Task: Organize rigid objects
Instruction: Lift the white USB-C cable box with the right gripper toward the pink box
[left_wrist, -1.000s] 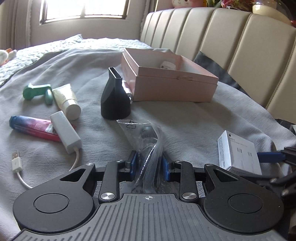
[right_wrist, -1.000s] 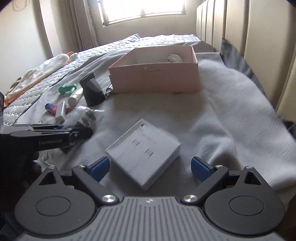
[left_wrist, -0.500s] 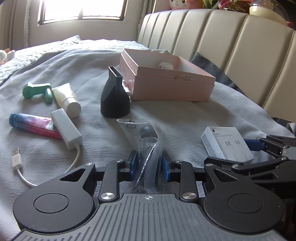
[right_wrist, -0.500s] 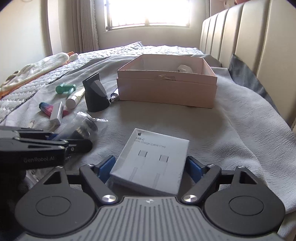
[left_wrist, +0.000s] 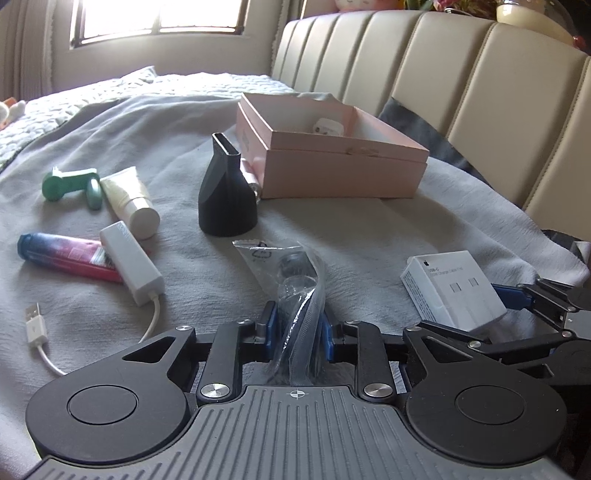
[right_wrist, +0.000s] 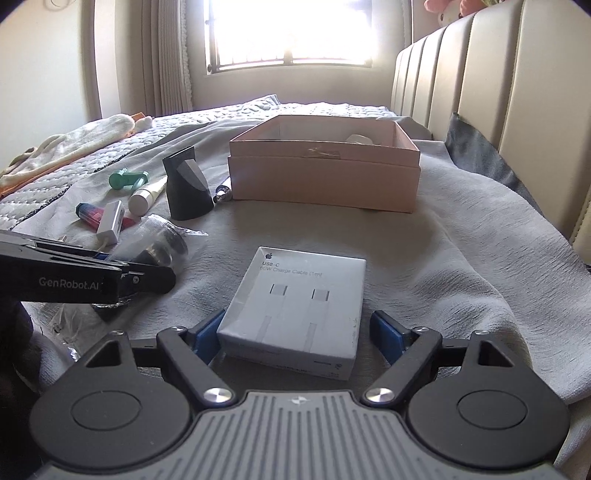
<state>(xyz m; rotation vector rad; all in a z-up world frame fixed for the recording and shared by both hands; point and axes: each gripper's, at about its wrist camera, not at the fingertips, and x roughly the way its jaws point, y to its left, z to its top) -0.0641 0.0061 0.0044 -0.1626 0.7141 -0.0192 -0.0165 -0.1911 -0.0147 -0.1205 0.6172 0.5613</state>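
A: While the left tongs (left_wrist: 297, 328) close, what sits between them?
B: A clear bag (left_wrist: 295, 288) with dark parts inside, low centre of the left view. The blue pads already pinch the plastic on both sides.

A: Right tongs (right_wrist: 297, 334)?
B: Spread around a white cable box (right_wrist: 295, 310), lower centre of the right view. Left pad touches the box edge; right pad stands just off it, a gap showing. Not gripping. Box lies flat on the grey blanket (right_wrist: 461, 258) over the bed.

A: Where is the pink box (right_wrist: 325, 162)?
B: Centre, above the cable box, lid off, open. A small white item (left_wrist: 327, 127) lies inside near the far wall.

A: The rest?
B: Left of the pink box: a black nozzle (left_wrist: 227, 195) upright, a small metallic piece (right_wrist: 223, 190) between the two. Further left, a cream tube (left_wrist: 129, 201), a green gadget (left_wrist: 70, 184), a red-blue tube (left_wrist: 66, 256) and a white adapter (left_wrist: 131, 266) lying across it, its cable ending in a USB plug (left_wrist: 35, 325). Headboard (left_wrist: 461, 74) at right.
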